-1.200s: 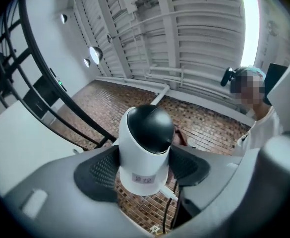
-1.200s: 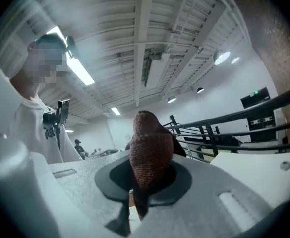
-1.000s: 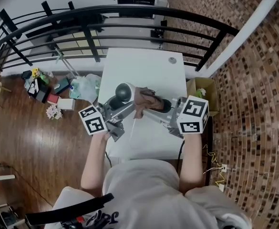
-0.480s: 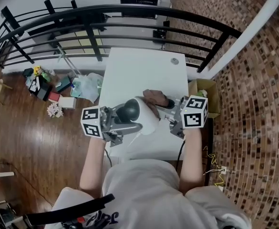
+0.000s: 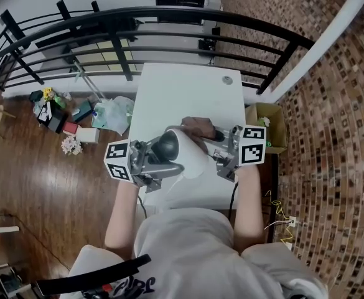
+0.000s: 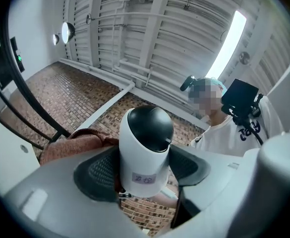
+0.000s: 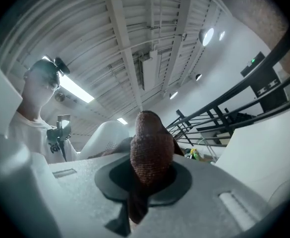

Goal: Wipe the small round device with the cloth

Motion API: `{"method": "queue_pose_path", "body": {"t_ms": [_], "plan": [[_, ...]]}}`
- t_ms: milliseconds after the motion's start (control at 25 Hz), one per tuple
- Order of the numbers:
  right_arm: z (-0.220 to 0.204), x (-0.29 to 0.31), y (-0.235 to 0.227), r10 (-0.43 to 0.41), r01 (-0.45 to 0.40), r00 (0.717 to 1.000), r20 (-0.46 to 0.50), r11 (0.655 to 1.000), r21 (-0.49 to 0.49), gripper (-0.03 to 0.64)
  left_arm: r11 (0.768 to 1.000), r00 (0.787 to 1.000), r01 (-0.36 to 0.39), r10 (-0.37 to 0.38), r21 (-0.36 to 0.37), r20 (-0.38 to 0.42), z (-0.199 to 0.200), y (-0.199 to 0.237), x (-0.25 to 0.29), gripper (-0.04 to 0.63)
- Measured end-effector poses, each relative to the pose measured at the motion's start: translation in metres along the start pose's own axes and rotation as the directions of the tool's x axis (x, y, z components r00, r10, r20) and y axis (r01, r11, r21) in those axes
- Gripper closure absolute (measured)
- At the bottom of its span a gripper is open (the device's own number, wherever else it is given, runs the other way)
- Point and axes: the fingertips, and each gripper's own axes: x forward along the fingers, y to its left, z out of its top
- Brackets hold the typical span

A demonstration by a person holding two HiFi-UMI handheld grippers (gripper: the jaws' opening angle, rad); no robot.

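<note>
The small round device (image 5: 180, 151) is white with a black dome (image 5: 168, 143) and is held above the white table (image 5: 188, 92). My left gripper (image 5: 167, 156) is shut on its body; in the left gripper view both pads press the device (image 6: 145, 152) just below the dome. My right gripper (image 5: 210, 136) is shut on a bunched brown cloth (image 5: 198, 128), which rests against the device's far side. In the right gripper view the cloth (image 7: 150, 150) sticks up between the jaws, with the white device (image 7: 105, 135) just behind it. The cloth (image 6: 73, 145) shows at the left of the left gripper view.
A small grey disc (image 5: 227, 80) lies near the table's far right corner. A black railing (image 5: 138, 17) runs behind the table. A cardboard box (image 5: 266, 126) stands to the right, a plastic bag (image 5: 110, 114) and floor clutter (image 5: 63, 114) to the left.
The left gripper has drawn the device nearer to the person and tilted it. The right gripper has brought the cloth up against the device's far side.
</note>
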Motion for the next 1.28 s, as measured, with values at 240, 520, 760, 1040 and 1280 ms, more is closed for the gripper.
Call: {"method": "queue_pose_path", "body": {"t_ms": [240, 520, 760, 1040, 1280], "plan": [[0.041, -0.03, 0.008, -0.1, 0.112, 0.99, 0.097, 0.985, -0.134, 0.589, 0.957, 0.956, -0.289, 0.288, 0.002, 0.062, 0.006, 0.053, -0.031, 0.258], [0.024, -0.003, 0.047, -0.048, 0.026, 0.996, -0.069, 0.957, -0.29, 0.589, 0.847, 0.839, -0.531, 0.525, 0.001, 0.144, 0.022, 0.096, -0.064, 0.258], [0.006, 0.016, 0.037, -0.153, 0.092, 0.978, -0.144, 0.928, -0.36, 0.588, 0.853, 0.847, -0.522, 0.515, 0.023, 0.136, 0.024, 0.09, -0.052, 0.259], [0.028, -0.021, -0.004, -0.233, 0.225, 0.972, -0.02, 0.954, -0.199, 0.588, 0.946, 0.944, -0.324, 0.322, 0.015, 0.071, 0.013, 0.057, -0.039, 0.259], [0.01, -0.014, -0.013, -0.114, 0.115, 0.993, 0.019, 0.992, -0.051, 0.588, 0.994, 0.992, -0.112, 0.112, -0.001, 0.054, 0.011, 0.025, -0.022, 0.259]]}}
